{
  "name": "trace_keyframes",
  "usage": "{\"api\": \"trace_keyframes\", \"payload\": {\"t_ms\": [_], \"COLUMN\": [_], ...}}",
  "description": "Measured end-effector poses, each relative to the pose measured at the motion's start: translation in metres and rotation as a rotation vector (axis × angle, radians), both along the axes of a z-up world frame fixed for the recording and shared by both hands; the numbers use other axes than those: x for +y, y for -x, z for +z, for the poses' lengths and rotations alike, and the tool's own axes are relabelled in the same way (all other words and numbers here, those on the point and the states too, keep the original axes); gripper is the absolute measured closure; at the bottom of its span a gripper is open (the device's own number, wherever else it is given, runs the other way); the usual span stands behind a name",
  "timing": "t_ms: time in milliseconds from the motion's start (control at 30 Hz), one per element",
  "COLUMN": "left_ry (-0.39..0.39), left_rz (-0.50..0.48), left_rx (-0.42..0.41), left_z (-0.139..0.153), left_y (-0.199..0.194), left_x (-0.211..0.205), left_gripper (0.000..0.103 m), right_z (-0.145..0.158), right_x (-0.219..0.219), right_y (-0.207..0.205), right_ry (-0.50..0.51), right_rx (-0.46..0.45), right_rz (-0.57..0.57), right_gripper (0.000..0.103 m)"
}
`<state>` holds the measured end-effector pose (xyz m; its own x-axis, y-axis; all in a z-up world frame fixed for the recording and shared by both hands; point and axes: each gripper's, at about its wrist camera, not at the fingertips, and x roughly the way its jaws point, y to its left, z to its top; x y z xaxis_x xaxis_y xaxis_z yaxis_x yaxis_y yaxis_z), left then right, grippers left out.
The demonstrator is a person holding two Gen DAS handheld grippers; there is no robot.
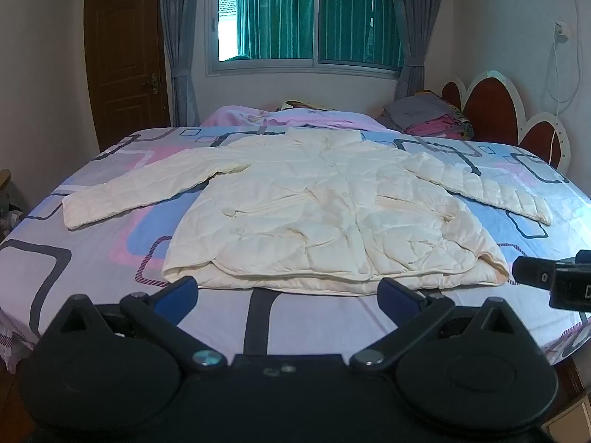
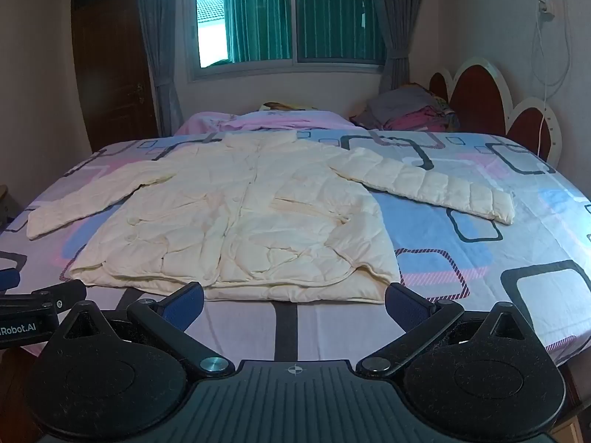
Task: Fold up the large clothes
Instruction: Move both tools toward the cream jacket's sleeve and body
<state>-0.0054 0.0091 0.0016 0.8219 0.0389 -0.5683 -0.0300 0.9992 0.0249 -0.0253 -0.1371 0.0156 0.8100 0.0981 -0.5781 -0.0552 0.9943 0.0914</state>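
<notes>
A cream quilted jacket [image 1: 314,214] lies flat on the bed, front up, collar toward the window, both sleeves spread out to the sides. It also shows in the right wrist view [image 2: 243,221]. My left gripper [image 1: 288,295] is open and empty, hovering just short of the jacket's hem near the bed's front edge. My right gripper [image 2: 295,302] is open and empty, also just short of the hem, to the right of the left one. Each gripper shows at the other view's edge: the right gripper body in the left wrist view [image 1: 554,280], the left gripper body in the right wrist view [image 2: 33,310].
The bed [image 1: 92,258] has a sheet with pink, blue and grey squares. A pink quilt [image 1: 280,118] and a pile of folded clothes [image 1: 432,118] lie at the far side. A red and white headboard [image 1: 495,107] stands at the right, a wooden door [image 1: 122,62] at the left.
</notes>
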Motion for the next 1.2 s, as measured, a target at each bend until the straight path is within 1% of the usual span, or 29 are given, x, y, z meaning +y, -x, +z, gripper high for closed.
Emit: {"api": "trace_keyframes", "payload": {"t_ms": [333,500,533,700,800,867,1067,1200], "left_ry": [0.021,0.048,0.052,0.051,0.090,0.084,0.072,0.122], "left_rz": [-0.005,-0.030,-0.034,-0.061,-0.084,-0.095,-0.140,-0.161], "left_rx": [0.001,-0.015,-0.018,-0.013,0.002,0.004,-0.032,-0.094], "left_z": [0.000,0.006,0.007,0.009,0.006,0.003,-0.007,-0.008], "left_y": [0.002,-0.011,-0.015,-0.042,-0.061,-0.073,-0.114,-0.139], "left_x": [0.003,0.004,0.004,0.002,0.003,0.004,-0.001,0.003], "left_gripper": [0.000,0.000,0.000,0.000,0.000,0.000,0.000,0.000], "right_z": [-0.001,0.004,0.002,0.004,0.002,0.000,-0.006,-0.011], "right_x": [0.003,-0.002,-0.001,-0.001,-0.003,-0.003,-0.006,-0.009], "right_y": [0.002,-0.012,-0.023,-0.043,-0.059,-0.072,-0.113,-0.142], "right_ry": [0.008,0.008,0.012,0.019,0.026,0.034,0.061,0.069], "right_rx": [0.000,-0.017,-0.012,-0.014,-0.008,0.000,0.013,0.026], "right_rz": [-0.005,-0.018,-0.023,-0.043,-0.064,-0.075,-0.114,-0.155], "right_gripper": [0.000,0.000,0.000,0.000,0.000,0.000,0.000,0.000]}}
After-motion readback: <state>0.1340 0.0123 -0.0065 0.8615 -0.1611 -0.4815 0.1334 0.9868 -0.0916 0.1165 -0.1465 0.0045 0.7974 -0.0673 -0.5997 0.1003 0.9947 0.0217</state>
